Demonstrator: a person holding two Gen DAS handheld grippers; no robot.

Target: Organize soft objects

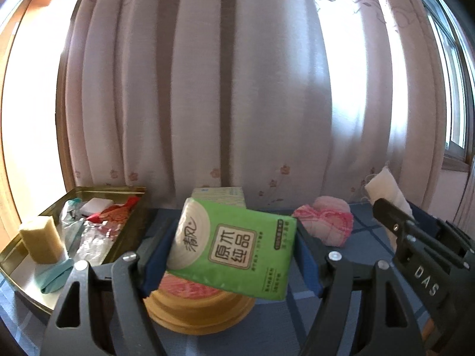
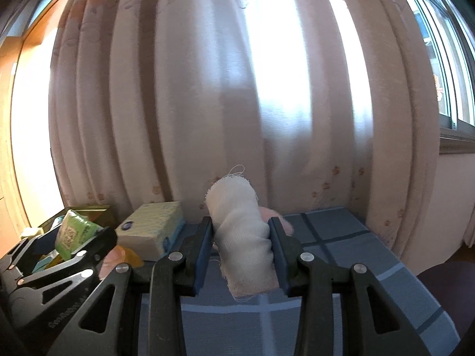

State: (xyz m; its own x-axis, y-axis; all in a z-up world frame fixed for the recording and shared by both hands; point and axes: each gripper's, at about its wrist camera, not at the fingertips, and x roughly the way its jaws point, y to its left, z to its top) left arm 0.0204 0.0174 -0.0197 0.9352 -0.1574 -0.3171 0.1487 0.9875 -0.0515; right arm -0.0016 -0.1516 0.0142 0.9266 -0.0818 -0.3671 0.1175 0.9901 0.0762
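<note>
Both carry loads, seemingly bound for the gold tray (image 1: 98, 191) at 10 o'clock: the left gripper (image 1: 231, 255) clamps the green tissue pack (image 1: 234, 243), and the right gripper (image 2: 242, 252) squeezes the white gauze roll (image 2: 243, 231).

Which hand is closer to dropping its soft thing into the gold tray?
Probably the left. Its fingers hold the green tissue pack beside the gold tray; the right gripper, holding gauze, is farther away.

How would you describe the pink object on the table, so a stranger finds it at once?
Start at the curtain behind the blue checked table. Near its foot, right of the held green tissue pack, lies a rounded pink cloth bundle. Only it is pink with red patterning.
</note>
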